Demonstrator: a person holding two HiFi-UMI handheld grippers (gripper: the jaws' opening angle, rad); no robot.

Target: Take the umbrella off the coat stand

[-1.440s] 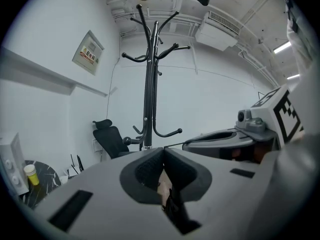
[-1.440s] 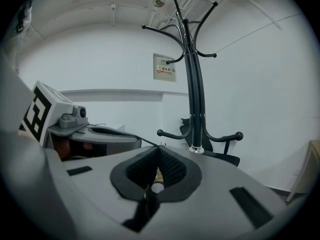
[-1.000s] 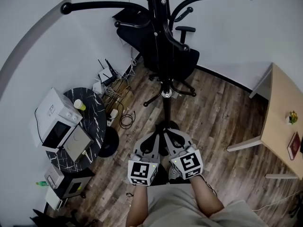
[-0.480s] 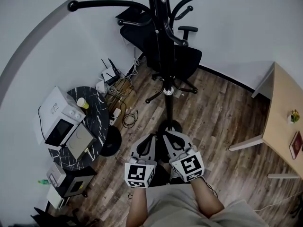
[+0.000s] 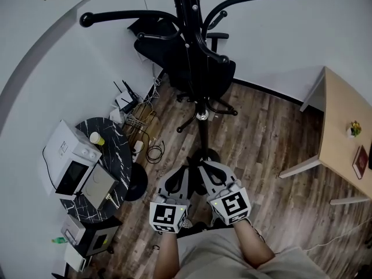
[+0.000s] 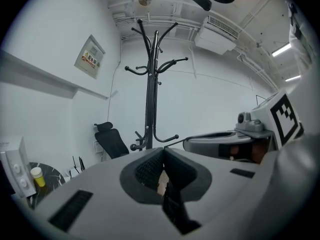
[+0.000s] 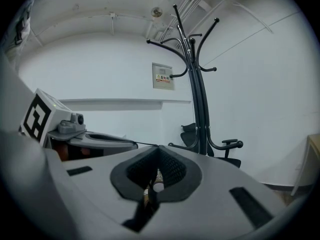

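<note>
I look down from the head view at a wooden floor (image 5: 273,144) in a white-walled room. A black coat stand (image 5: 193,45) rises straight ahead, its curved arms spreading left and right near the top of the frame. Its slim pole drops to a round base just beyond the tips of my two tools. I cannot pick out the umbrella among the stand's dark arms in any view.

The left hand-held gripper (image 5: 185,172) and the right hand-held gripper (image 5: 204,166) sit side by side, low in the frame, both pointing at the stand. In the left gripper view the jaws are pressed together with nothing held between them. The right gripper view shows the same: jaws closed tip to tip and empty. Each view shows the stand upright and well apart from the tips.

A black office chair (image 5: 225,77) stands behind the stand, near the wall. To the left, a round black marbled bench (image 5: 119,156) carries a white microwave (image 5: 68,160) and a yellow cup (image 5: 97,138). A pale wooden bench (image 5: 340,121) sits at the right edge.
</note>
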